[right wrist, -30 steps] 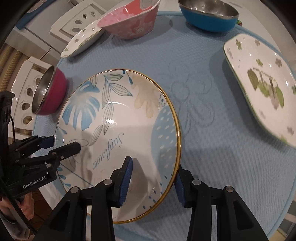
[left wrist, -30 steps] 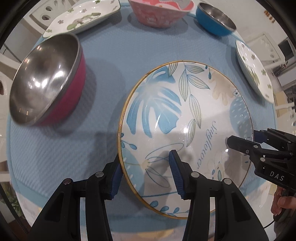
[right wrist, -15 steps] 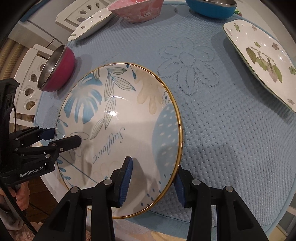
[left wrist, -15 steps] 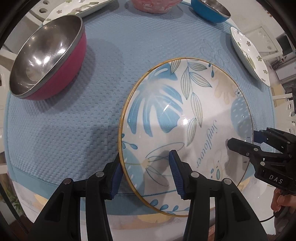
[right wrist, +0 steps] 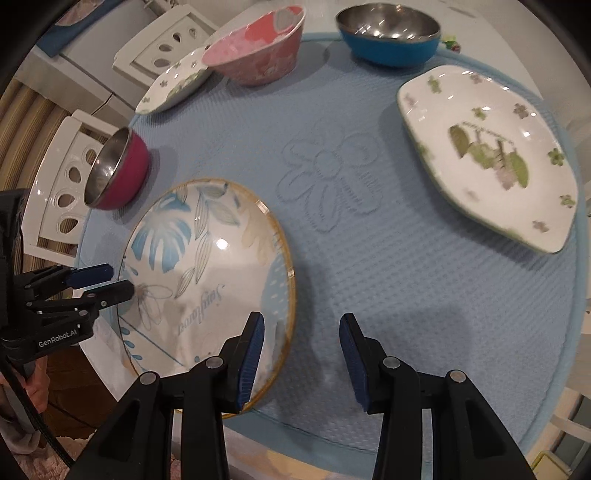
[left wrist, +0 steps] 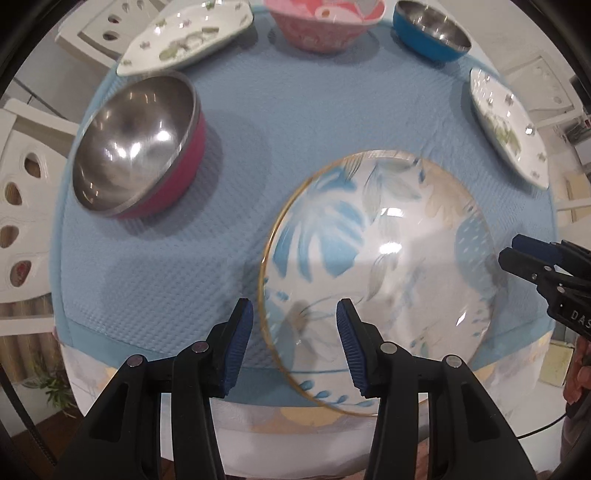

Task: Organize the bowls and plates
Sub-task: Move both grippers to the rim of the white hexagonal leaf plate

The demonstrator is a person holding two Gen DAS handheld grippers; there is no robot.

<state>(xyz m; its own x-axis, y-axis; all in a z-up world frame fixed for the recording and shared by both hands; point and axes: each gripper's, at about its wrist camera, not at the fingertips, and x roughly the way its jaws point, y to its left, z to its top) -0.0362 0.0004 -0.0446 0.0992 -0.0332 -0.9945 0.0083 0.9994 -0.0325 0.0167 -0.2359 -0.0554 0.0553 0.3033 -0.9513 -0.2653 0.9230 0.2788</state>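
A round plate with blue leaves and a gold rim [left wrist: 380,258] [right wrist: 207,266] lies on the blue mat near the table's front edge. My left gripper [left wrist: 295,332] is open, its fingers straddling the plate's near left rim without gripping it. My right gripper [right wrist: 301,347] is open and empty, just right of the plate's rim above the mat. Each gripper shows in the other's view, the right one [left wrist: 524,254] and the left one [right wrist: 107,282].
A magenta steel bowl [left wrist: 136,147] [right wrist: 118,170] stands left of the plate. A pink bowl [left wrist: 325,22] [right wrist: 258,51] and a blue steel bowl [left wrist: 432,33] [right wrist: 391,33] stand at the back. Two white flowered plates [left wrist: 184,37] [right wrist: 487,155] lie left and right. White chairs [right wrist: 66,173] surround the table.
Both grippers opened and let go of the leaf plate, which now rests on the mat. Both pulled back a little; the right one shifted right, off the rim.
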